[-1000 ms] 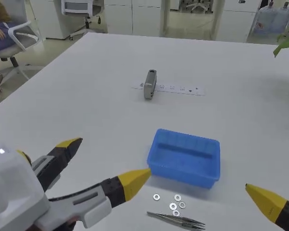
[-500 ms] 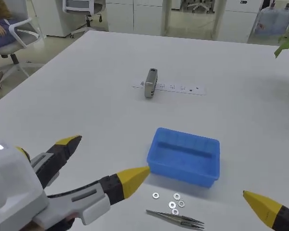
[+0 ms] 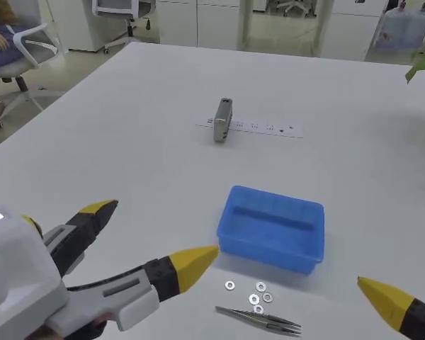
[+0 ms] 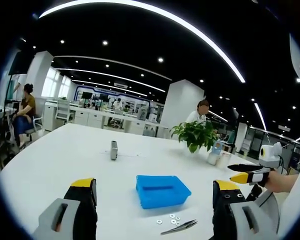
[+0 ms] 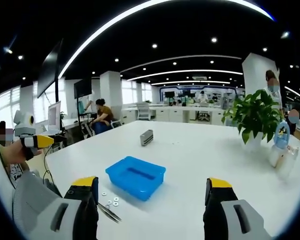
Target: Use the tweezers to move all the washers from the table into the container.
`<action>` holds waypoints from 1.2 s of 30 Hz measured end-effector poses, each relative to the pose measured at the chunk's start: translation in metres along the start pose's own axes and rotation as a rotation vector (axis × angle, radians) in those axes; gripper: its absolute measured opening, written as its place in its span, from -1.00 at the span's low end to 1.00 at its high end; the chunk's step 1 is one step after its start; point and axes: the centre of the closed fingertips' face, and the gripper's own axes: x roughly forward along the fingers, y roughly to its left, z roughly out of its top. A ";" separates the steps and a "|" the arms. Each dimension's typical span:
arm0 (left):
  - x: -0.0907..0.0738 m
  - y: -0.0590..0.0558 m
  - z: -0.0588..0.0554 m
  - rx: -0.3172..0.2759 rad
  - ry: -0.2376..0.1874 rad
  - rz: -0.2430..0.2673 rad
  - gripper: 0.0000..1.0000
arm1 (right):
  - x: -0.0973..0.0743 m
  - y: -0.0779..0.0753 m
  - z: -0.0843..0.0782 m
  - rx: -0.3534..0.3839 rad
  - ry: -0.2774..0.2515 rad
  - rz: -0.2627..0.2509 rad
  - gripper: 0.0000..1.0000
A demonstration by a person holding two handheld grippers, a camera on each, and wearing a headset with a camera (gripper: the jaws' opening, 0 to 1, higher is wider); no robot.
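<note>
The left gripper (image 3: 157, 230) hangs released at near left, jaws wide. The right gripper (image 5: 152, 183), equally spread, is cut off at the head view's near-right edge. Tiny washers (image 3: 253, 294) and tweezers (image 3: 258, 320) lie on the table (image 3: 127, 142), just nearer than the blue container (image 3: 265, 253).

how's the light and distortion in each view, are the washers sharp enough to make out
Head view: even, soft light, only a faint shadow under the blue container, washers small but crisp. Left gripper view: strong fisheye, ceiling lights bend into arcs, washers mere specks. Right gripper view: same bending, washers tiny beside the tweezers.
</note>
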 end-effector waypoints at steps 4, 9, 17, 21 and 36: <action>0.000 -0.001 -0.002 0.013 0.012 0.000 0.91 | 0.000 -0.003 0.000 0.000 -0.004 -0.003 0.73; 0.002 -0.001 -0.009 0.045 0.051 -0.005 0.77 | 0.002 -0.001 -0.006 -0.012 0.015 0.004 0.66; 0.005 -0.005 -0.059 0.181 0.304 -0.091 -0.13 | 0.013 0.018 -0.030 -0.125 0.145 0.096 0.08; 0.010 -0.018 -0.079 0.197 0.386 -0.184 -0.39 | 0.020 0.033 -0.040 -0.131 0.190 0.164 -0.19; 0.036 -0.031 -0.150 0.483 0.731 -0.447 -0.84 | 0.021 0.064 -0.100 -0.192 0.412 0.338 -0.64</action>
